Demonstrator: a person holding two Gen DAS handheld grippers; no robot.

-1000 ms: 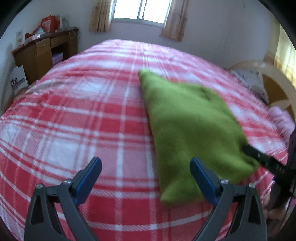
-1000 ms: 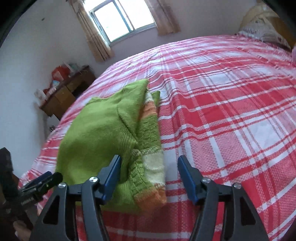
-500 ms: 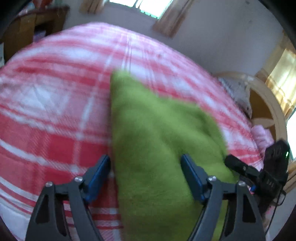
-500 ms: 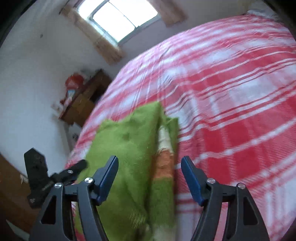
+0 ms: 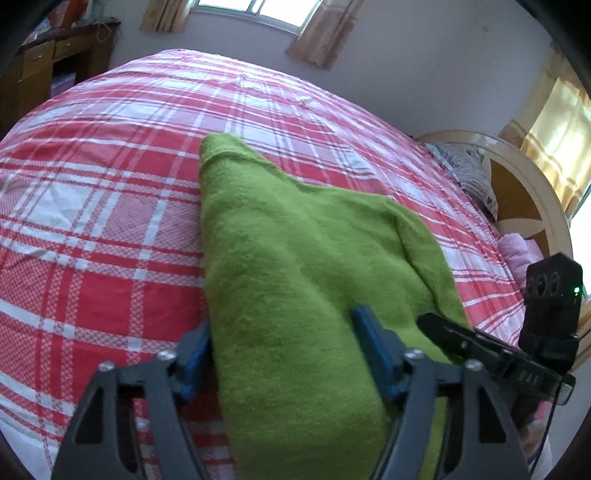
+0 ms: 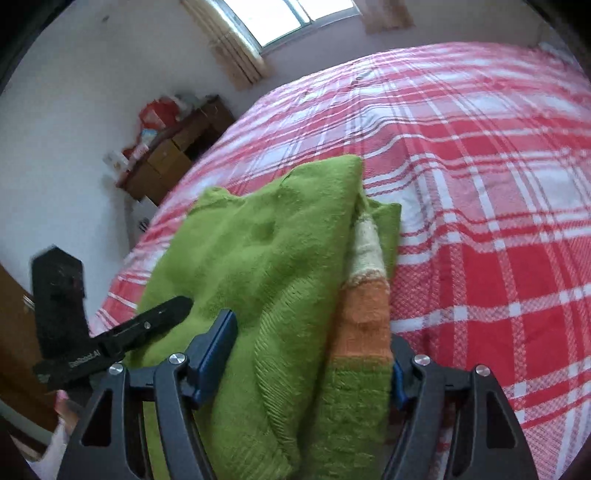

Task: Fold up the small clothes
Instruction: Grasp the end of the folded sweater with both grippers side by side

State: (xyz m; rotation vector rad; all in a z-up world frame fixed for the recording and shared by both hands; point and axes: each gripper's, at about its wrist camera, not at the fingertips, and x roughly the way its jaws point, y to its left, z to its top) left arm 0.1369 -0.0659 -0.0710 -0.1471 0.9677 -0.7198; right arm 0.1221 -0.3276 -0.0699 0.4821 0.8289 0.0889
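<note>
A folded green knit sweater [image 5: 295, 258] with orange and cream stripes on one edge [image 6: 365, 306] lies on the red and white plaid bed [image 5: 92, 221]. My left gripper [image 5: 284, 350] is open with its jaws straddling the sweater's near left edge. My right gripper [image 6: 314, 354] is open with its jaws straddling the near right, striped edge. Each gripper shows in the other's view: the right one in the left wrist view [image 5: 498, 354], the left one in the right wrist view [image 6: 122, 332].
A wooden desk [image 6: 173, 147] with clutter stands by the wall at the left, under a curtained window [image 5: 255, 7]. A curved cream headboard [image 5: 517, 192] and pillows [image 5: 465, 173] are at the right end of the bed.
Both grippers have moved forward from the bed's edge onto the sweater; their open jaws now straddle its near edges. The sweater's near part looks raised and bunched.
</note>
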